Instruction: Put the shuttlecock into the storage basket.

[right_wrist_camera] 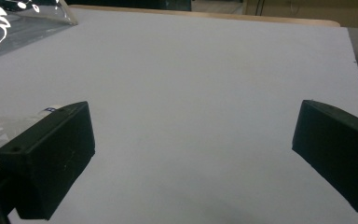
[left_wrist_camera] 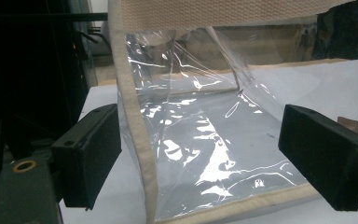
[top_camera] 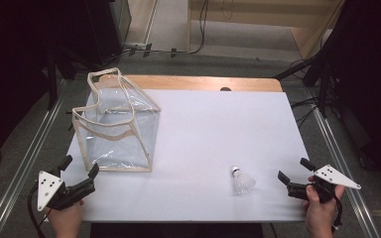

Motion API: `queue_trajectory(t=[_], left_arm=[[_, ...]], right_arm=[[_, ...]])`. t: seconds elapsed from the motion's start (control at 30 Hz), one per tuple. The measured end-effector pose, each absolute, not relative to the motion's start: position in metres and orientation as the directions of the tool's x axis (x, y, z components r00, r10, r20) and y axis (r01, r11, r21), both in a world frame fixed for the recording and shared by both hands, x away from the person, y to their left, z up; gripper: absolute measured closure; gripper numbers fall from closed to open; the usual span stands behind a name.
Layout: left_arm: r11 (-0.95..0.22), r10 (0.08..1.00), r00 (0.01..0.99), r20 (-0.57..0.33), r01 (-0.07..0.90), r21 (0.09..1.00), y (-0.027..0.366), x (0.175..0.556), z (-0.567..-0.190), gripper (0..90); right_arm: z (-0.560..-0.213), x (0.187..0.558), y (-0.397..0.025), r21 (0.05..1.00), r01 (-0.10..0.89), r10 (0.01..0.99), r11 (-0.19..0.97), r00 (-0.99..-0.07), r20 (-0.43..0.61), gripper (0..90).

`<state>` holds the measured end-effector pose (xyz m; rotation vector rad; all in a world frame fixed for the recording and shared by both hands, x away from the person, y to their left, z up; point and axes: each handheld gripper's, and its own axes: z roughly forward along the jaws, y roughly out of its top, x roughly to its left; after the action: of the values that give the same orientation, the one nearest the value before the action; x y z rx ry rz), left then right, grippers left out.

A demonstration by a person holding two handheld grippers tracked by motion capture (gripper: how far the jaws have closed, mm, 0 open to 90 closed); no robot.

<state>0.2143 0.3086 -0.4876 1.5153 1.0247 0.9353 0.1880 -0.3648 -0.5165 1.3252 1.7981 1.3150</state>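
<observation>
High view: a desk point(top_camera: 203, 129) covered in white, its wooden far edge exposed, stands on grey floor amid dark equipment and cables. A clear plastic bag point(top_camera: 116, 124) with beige trim stands upright at the desk's left; a white shuttlecock point(top_camera: 241, 181) lies near the front right, well apart from the bag. The left hand-held gripper point(top_camera: 82, 166), jaws apart, hovers just beside the bag's near left corner. The right hand-held gripper point(top_camera: 293, 170), jaws apart and empty, sits at the front right edge, near the shuttlecock.

Left gripper view: the bag's point(left_wrist_camera: 205, 140) crinkled, glare-streaked plastic and beige corner seam appear close up between the spread jaws, detail the overhead camera misses.

Right gripper view: bare white desk point(right_wrist_camera: 205, 93) stretches between wide-open jaws, with a corner of the bag point(right_wrist_camera: 23, 23) at upper left.
</observation>
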Motion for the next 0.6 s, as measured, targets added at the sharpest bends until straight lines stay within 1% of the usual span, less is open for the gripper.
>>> queue_trajectory(t=[0.23, 0.27, 0.3, 0.33, 0.37, 0.57, 0.6], left_arm=[[-0.101, 0.941, 0.334, 0.051, 0.134, 0.986, 0.309, 0.214, -0.488, 13.7], [-0.101, 0.942, 0.333, 0.051, 0.134, 0.986, 0.309, 0.214, -0.488, 13.7], [-0.101, 0.942, 0.333, 0.051, 0.134, 0.986, 0.309, 0.214, -0.488, 13.7], [-0.100, 0.941, 0.334, 0.051, 0.131, 0.986, 0.308, 0.214, -0.488, 13.7], [-0.101, 0.941, 0.335, 0.052, 0.132, 0.986, 0.308, 0.214, -0.488, 13.7], [-0.097, 0.941, 0.335, 0.048, 0.133, 0.986, 0.309, 0.214, -0.488, 13.7], [-0.098, 0.941, 0.334, 0.049, 0.133, 0.986, 0.309, 0.214, -0.488, 13.7]], right_arm=[[-0.515, 0.189, -0.362, 0.914, 0.402, 0.909, 0.056, -0.400, 0.120, 0.0], [-0.515, 0.189, -0.361, 0.914, 0.400, 0.904, 0.070, -0.412, 0.111, 4.4], [-0.515, 0.189, -0.360, 0.915, 0.397, 0.901, 0.073, -0.421, 0.111, 5.7], [-0.514, 0.188, -0.359, 0.912, 0.403, 0.898, 0.075, -0.425, 0.115, 8.8], [-0.514, 0.188, -0.358, 0.913, 0.400, 0.896, 0.080, -0.429, 0.110, 14.1], [-0.514, 0.191, -0.348, 0.898, 0.424, 0.873, 0.120, -0.476, 0.109, 23.7], [-0.515, 0.191, -0.346, 0.894, 0.431, 0.866, 0.120, -0.486, 0.118, 27.7]])
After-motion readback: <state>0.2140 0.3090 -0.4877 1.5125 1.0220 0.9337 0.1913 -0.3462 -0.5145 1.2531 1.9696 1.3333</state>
